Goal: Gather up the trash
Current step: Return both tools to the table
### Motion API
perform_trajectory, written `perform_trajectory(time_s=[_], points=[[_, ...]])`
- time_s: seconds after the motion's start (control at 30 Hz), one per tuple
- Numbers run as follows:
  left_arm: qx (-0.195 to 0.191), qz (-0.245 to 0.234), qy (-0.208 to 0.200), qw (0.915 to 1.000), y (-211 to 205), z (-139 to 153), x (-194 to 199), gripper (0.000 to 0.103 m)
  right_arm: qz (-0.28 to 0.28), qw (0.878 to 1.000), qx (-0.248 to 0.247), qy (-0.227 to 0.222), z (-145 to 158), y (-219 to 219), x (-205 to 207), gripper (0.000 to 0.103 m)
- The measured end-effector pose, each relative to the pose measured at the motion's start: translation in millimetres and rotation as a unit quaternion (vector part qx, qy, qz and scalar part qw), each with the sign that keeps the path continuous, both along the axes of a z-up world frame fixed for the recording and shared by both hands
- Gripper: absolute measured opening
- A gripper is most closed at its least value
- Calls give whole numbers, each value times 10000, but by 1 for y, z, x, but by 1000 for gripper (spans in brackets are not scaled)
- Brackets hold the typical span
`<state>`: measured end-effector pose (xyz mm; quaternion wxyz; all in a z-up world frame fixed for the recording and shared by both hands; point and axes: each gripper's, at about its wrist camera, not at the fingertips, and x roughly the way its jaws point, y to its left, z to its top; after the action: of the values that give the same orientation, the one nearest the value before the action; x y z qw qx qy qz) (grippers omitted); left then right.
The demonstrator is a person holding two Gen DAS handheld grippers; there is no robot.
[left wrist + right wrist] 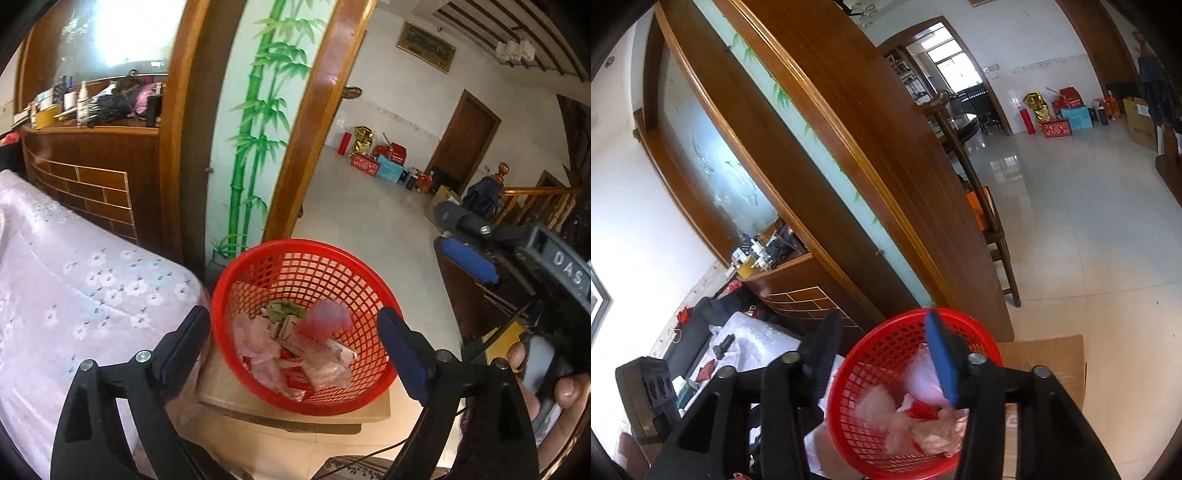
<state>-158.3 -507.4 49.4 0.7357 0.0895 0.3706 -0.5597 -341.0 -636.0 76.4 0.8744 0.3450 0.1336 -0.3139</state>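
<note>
Hold both open grippers, left gripper [293, 347] and right gripper [882, 354], empty, over the basket [373, 391]; let scraps [328, 319] fall inside the rim.

Pink scrap [328, 317] over basket [258, 258] motion-blurred.
</note>
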Motion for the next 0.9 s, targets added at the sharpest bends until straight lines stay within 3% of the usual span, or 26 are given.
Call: perform_trajectory(time_s=[0.13,0.17,0.27,0.37,0.53,0.77,0.9], points=[[-302,345,122,9989,43,22,8,90,102,9998,-150,-91,15,11,1,59],[-400,434,100,9982,56,28,9,90,162,9996,-197,-142,19,17,2,64],[-627,891,-129,9940,109,52,10,90,426,9975,-406,-403,34,41,6,81],[-797,1421,-400,9858,172,73,10,91,938,9915,-628,-643,49,79,21,84],[-694,2353,-821,9660,263,94,16,91,1861,9754,-850,-825,60,145,57,86],[-586,3348,-1058,9345,366,103,42,91,3242,9390,-661,-943,60,235,131,87],[-526,4067,-943,9072,423,98,70,91,3825,9177,-578,-900,58,277,178,87]])
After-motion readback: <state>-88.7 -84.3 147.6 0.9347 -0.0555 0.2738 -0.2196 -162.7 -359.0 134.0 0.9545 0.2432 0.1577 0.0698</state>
